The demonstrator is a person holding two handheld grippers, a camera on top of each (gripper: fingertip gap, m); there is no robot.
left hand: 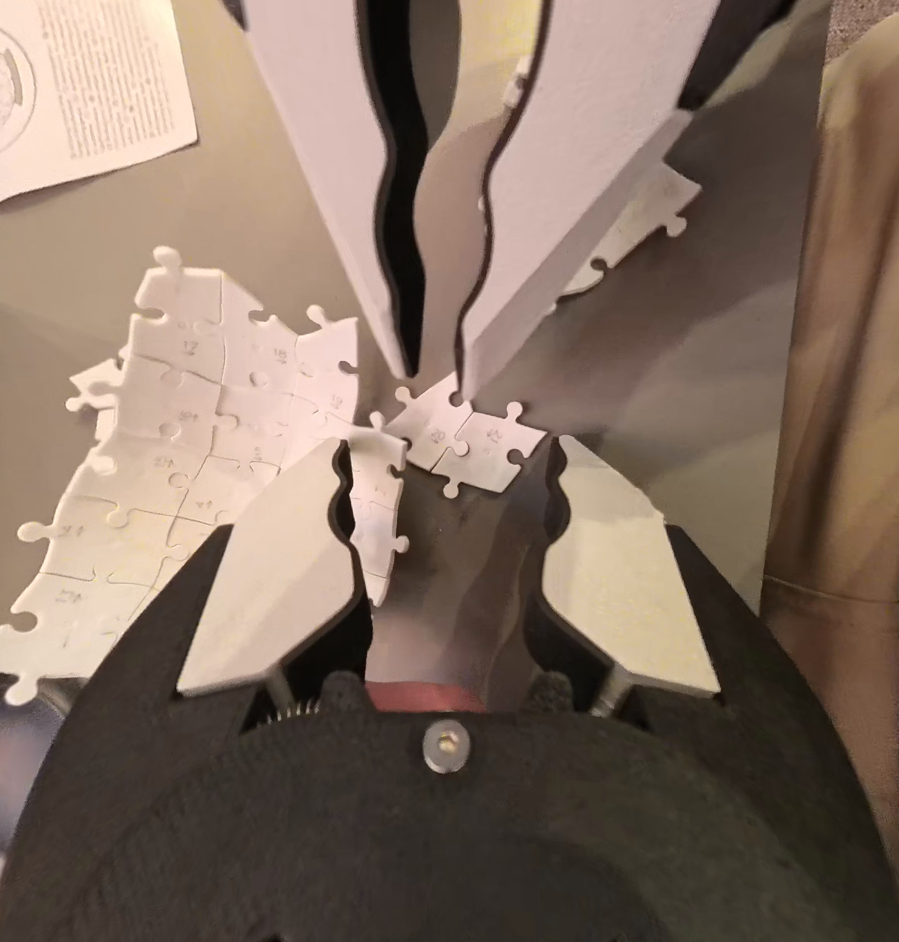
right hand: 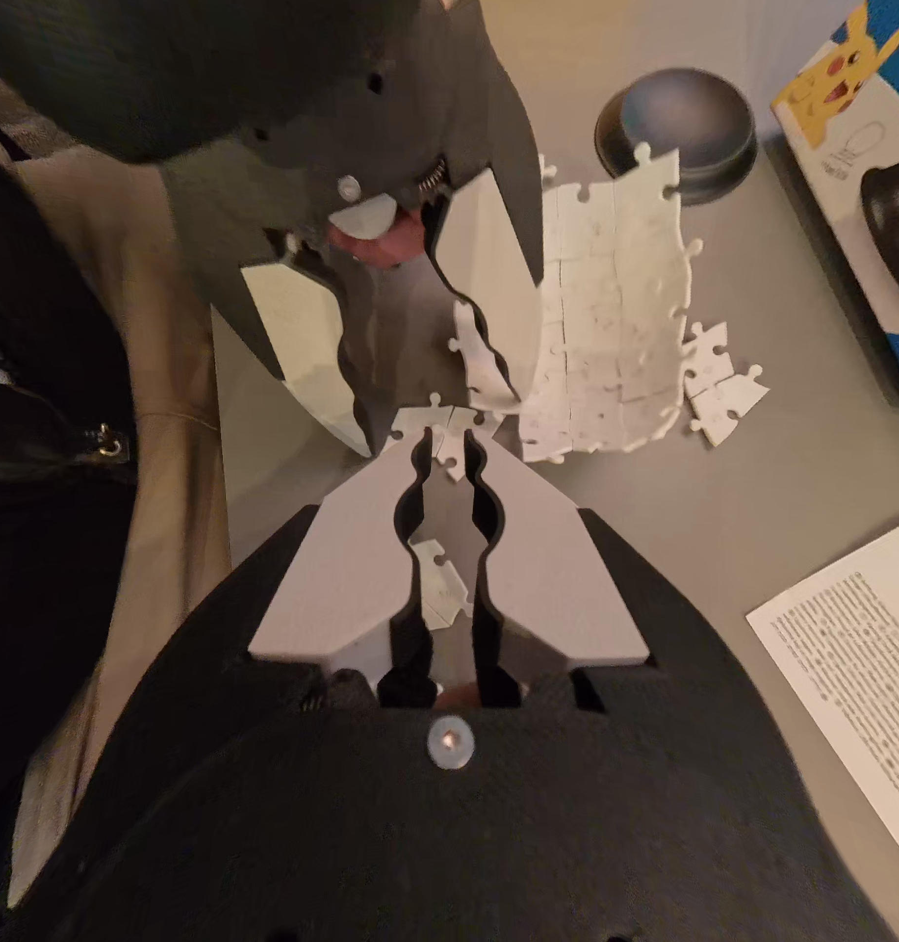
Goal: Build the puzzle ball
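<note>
A curved white panel of joined puzzle pieces (left hand: 182, 459) stands on the grey table; it also shows in the right wrist view (right hand: 615, 331). My left gripper (left hand: 447, 453) is open wide, and its left finger (left hand: 294, 535) rests against the panel's near edge. My right gripper (right hand: 447, 436) comes in from the opposite side, its jaws almost closed, pinching the edge of a small joined pair of pieces (left hand: 467, 448) just off the panel's edge. The pair sits between my left gripper's fingertips. In the right wrist view the pair (right hand: 416, 418) shows just past my fingertips.
A loose piece (right hand: 437, 581) lies under my right gripper. Two more joined pieces (right hand: 722, 392) lie beyond the panel. A dark round stand (right hand: 676, 137), a printed box (right hand: 844, 127) and an instruction sheet (right hand: 844, 688) are on the table. A person in beige clothing (left hand: 855, 357) is at the table's edge. Left and right tips are no more than a few centimetres apart.
</note>
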